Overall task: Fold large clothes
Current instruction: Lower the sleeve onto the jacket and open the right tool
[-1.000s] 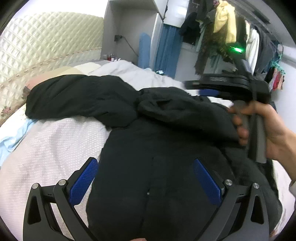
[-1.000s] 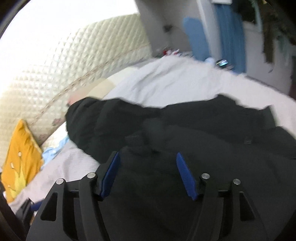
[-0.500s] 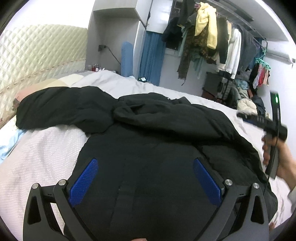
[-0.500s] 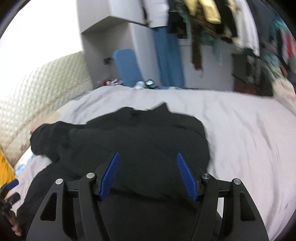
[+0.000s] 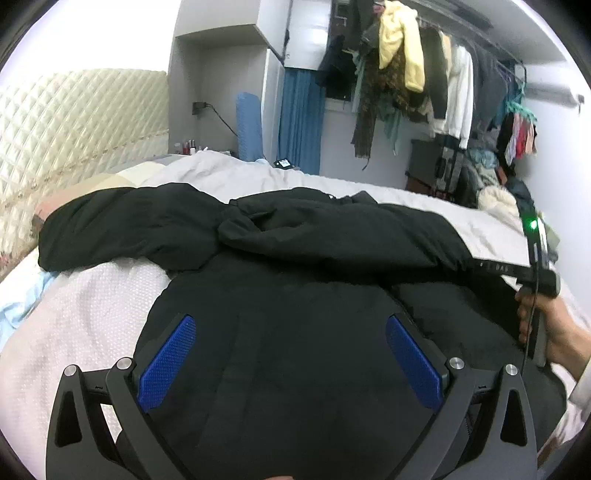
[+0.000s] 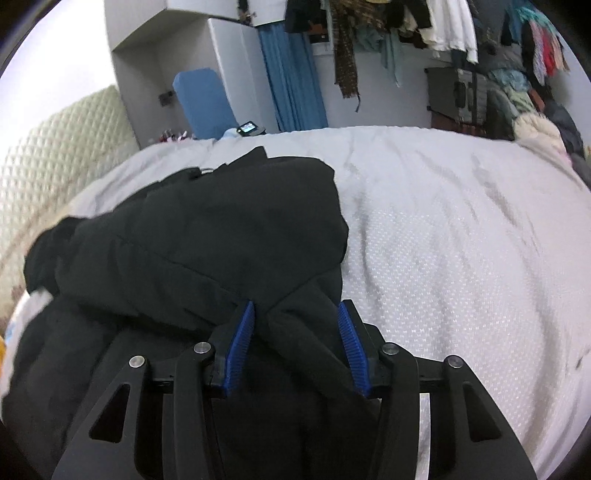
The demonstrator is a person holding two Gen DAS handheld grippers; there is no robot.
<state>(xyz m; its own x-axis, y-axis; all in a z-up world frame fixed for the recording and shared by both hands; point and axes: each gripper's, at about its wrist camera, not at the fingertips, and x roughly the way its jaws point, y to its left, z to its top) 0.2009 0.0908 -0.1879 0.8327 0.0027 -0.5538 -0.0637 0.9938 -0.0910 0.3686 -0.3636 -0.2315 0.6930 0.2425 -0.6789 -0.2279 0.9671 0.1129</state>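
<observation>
Moved: right claw [image 6: 295, 345] has swung from the jacket's middle to its right edge
Right claw: closing around a black jacket [image 6: 207, 236] fold, pads not yet pressing
Left claw [image 5: 290, 363]: hanging released over the jacket
Around: white bed [image 6: 461, 240] lying beside

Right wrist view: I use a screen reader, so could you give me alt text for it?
The right gripper is closing its blue pads around a fold at the edge of a black jacket, which lies bunched on a white bedspread. Behind the bed hang clothes and a blue curtain.
</observation>
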